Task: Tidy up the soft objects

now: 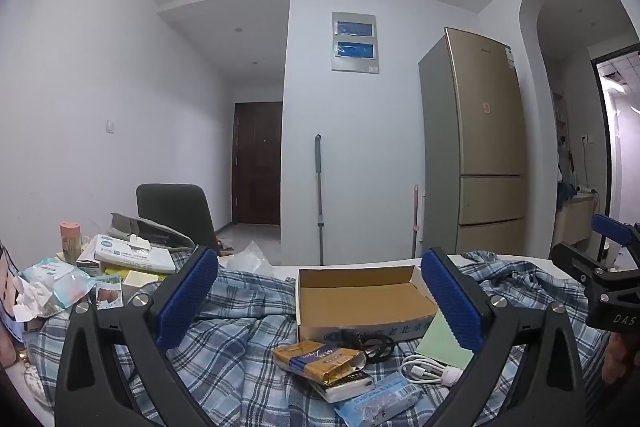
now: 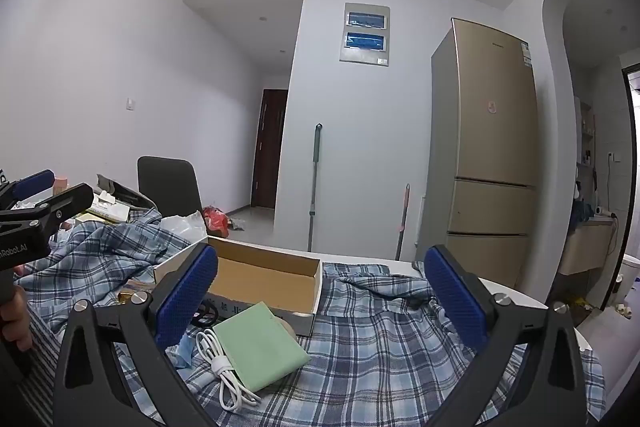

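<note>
Both tongs wide, nothing held.
Plaid cloth (image 2: 380, 339) at 6 o'clock (cluttered): clearing the cardboard box (image 1: 360, 293) first seemed wise.

White walls rise to a recessed ceiling; a gold refrigerator (image 1: 484, 143) stands beside an archway (image 1: 576, 99), a dark door (image 1: 258, 163) down the hallway.

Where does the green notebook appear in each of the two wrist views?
Left wrist view: the green notebook shows at lower right, partly hidden behind the right finger of the left tool.
Right wrist view: it lies lower centre, in full view on the plaid cloth.
Shared landmark: the open cardboard box, just behind the notebook.
</note>
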Demonstrator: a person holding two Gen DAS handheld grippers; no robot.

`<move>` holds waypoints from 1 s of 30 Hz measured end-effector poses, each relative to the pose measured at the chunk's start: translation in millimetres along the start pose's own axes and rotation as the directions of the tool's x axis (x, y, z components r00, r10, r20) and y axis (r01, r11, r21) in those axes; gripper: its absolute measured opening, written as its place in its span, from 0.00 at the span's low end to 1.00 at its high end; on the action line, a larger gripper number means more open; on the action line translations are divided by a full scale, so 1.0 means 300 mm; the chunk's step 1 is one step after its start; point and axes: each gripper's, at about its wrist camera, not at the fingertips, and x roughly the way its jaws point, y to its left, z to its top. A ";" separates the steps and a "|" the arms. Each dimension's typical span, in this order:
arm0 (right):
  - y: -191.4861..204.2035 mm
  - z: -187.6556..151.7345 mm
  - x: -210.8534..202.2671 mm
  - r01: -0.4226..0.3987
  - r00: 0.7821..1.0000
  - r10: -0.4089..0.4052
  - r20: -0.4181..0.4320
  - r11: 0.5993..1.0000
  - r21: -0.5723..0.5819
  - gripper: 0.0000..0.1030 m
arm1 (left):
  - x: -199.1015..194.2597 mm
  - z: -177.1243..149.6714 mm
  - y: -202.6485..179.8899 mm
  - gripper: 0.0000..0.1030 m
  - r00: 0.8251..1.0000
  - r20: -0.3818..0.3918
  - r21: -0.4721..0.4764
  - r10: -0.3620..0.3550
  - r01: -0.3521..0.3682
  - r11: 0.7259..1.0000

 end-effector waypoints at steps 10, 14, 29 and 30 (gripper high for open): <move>-0.001 0.002 0.008 0.013 1.000 -0.013 -0.007 1.000 0.007 1.00 | -0.009 0.002 -0.009 1.00 0.999 0.023 0.009 0.035 -0.035 0.999; -0.004 0.001 0.011 0.019 1.000 -0.019 -0.013 1.000 0.011 1.00 | -0.003 -0.005 -0.005 1.00 0.999 0.015 0.009 0.033 -0.033 0.999; -0.020 -0.007 0.034 0.030 0.998 -0.028 -0.057 0.999 0.031 1.00 | 0.040 -0.015 -0.026 1.00 0.999 -0.045 0.029 0.012 -0.010 1.000; -0.022 -0.007 0.034 0.029 0.998 -0.027 -0.058 0.999 0.035 1.00 | 0.045 -0.016 -0.020 1.00 0.999 -0.051 0.025 0.009 -0.008 1.000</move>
